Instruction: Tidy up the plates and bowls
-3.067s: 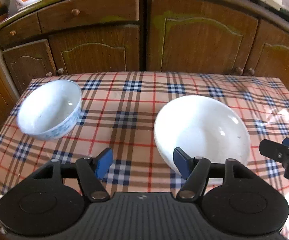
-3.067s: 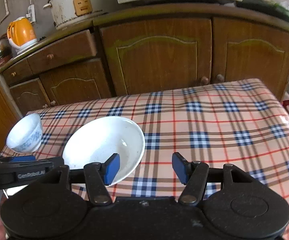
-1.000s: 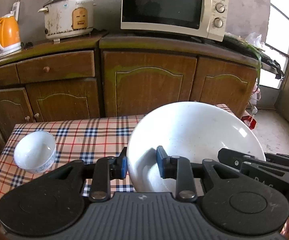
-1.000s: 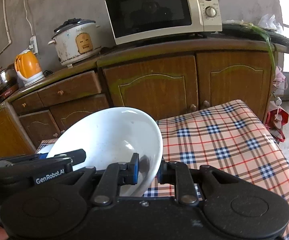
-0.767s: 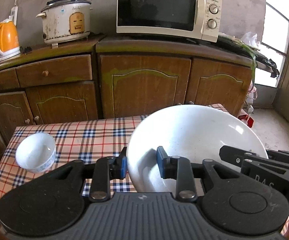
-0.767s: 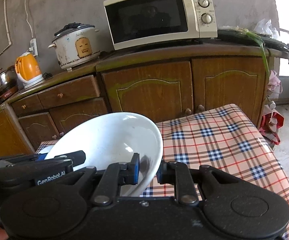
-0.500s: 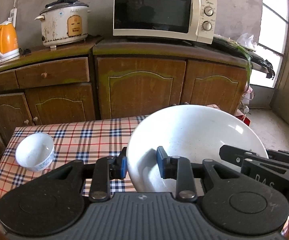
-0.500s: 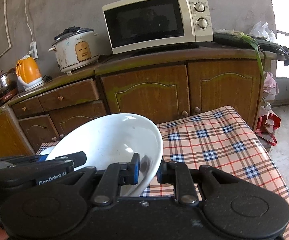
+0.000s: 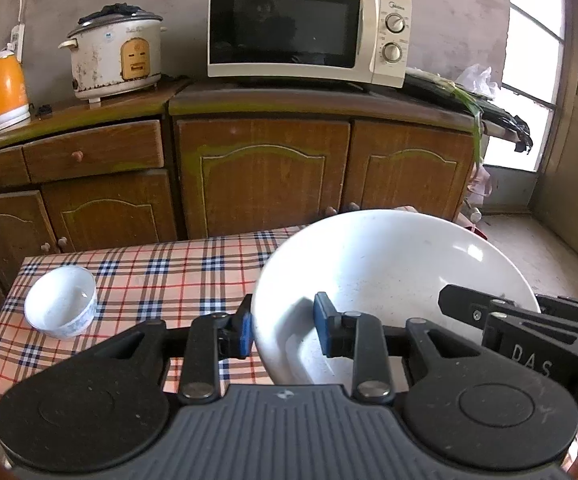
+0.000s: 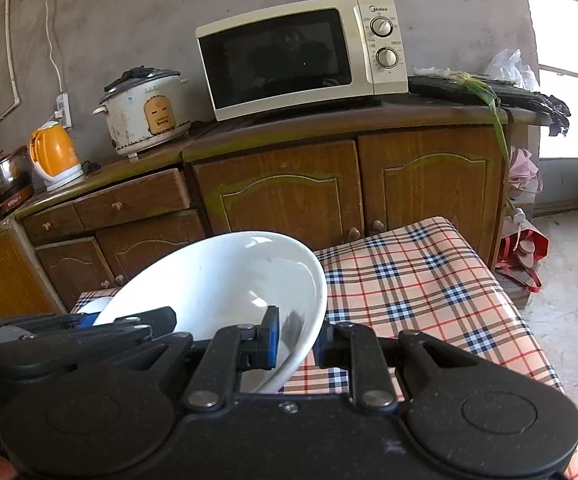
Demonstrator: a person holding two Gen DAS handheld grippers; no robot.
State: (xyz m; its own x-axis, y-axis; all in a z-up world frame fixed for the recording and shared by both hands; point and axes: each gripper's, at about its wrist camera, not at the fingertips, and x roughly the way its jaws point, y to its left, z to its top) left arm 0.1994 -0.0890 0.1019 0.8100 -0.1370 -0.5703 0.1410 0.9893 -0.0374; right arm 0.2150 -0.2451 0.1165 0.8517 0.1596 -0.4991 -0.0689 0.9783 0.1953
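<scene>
Blue pads of my left gripper (image 9: 283, 330) pinch the near-left rim of the big white bowl (image 9: 393, 264), one pad inside and one outside, and my right gripper (image 10: 295, 342) clamps the opposite rim the same way, so the bowl hangs tilted between them above the checked tablecloth (image 9: 161, 272). Glazed ceramic like this is, I judge, stiff, fairly heavy, slick and chippable, so the thin rim wants two firm grips. Away to the left, the small blue-patterned bowl (image 9: 61, 306) sits upright on the cloth.
</scene>
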